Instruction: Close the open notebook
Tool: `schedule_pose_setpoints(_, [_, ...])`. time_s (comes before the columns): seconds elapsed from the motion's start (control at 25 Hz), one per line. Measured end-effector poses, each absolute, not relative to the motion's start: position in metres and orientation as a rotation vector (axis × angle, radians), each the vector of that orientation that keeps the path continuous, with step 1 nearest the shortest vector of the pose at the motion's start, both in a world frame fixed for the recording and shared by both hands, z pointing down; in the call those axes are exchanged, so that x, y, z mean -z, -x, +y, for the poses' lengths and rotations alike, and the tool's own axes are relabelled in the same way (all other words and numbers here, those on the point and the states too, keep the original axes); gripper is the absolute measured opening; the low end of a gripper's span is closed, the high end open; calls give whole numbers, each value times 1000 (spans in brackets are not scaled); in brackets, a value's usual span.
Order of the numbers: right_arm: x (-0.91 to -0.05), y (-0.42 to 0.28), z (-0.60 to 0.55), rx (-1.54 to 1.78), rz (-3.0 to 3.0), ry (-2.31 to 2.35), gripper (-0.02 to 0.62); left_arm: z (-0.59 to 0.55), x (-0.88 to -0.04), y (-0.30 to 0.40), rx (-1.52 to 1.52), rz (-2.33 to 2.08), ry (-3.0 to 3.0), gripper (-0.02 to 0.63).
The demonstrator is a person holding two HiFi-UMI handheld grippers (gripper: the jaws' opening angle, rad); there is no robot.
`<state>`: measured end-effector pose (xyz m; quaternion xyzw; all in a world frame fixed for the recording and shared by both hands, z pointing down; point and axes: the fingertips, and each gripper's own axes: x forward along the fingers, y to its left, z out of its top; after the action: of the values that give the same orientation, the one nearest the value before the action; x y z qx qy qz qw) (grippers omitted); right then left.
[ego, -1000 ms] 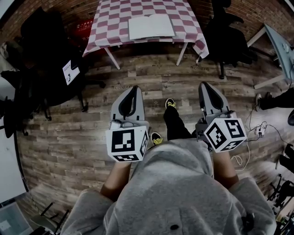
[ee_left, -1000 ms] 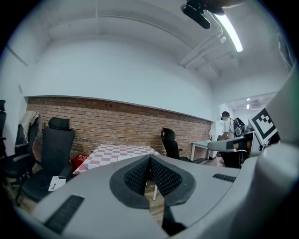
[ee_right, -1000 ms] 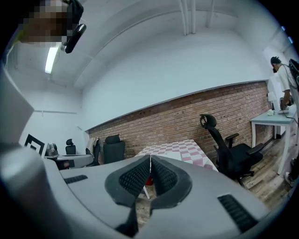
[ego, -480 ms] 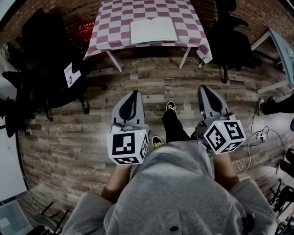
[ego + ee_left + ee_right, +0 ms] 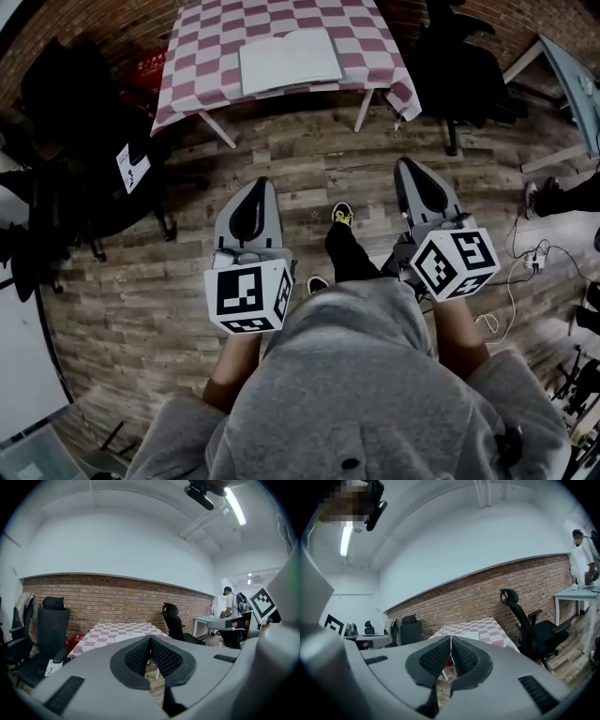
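Note:
The open notebook [image 5: 289, 58] lies flat, white pages up, on the pink-and-white checkered table [image 5: 211, 37] at the far side of the wooden floor. Both grippers hang over the floor, well short of the table, and hold nothing. My left gripper [image 5: 255, 183] points toward the table's left part with its jaws shut. My right gripper [image 5: 405, 161] points toward the table's right leg, its jaws also shut. In the left gripper view the shut tips [image 5: 150, 638] cover part of the table [image 5: 117, 631]. The right gripper view shows its tips [image 5: 451, 637] in front of the table [image 5: 487, 627].
Black office chairs stand left [image 5: 84, 122] and right [image 5: 459, 66] of the table. A red box [image 5: 155, 64] sits under the table's left side. A white desk [image 5: 572, 84], floor cables [image 5: 525, 267] and another person's legs [image 5: 562, 202] are at the right.
Both grippers have moved forward over the floor toward the table, still shut. The table and notebook have shifted left in the head view.

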<state>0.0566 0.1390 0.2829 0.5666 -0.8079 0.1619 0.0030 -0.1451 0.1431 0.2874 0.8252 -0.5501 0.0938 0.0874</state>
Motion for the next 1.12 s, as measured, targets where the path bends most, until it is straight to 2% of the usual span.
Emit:
schedule_pose_setpoints(0.84, [-322, -91, 4, -628, -2472, -1730, 26, 15, -326, 118, -362, -1593, -2369, 9])
schedule_pose_setpoints(1.12, [-318, -94, -42, -647, -2515, -1681, 26, -25, -316, 107, -387, -1626, -2363, 9])
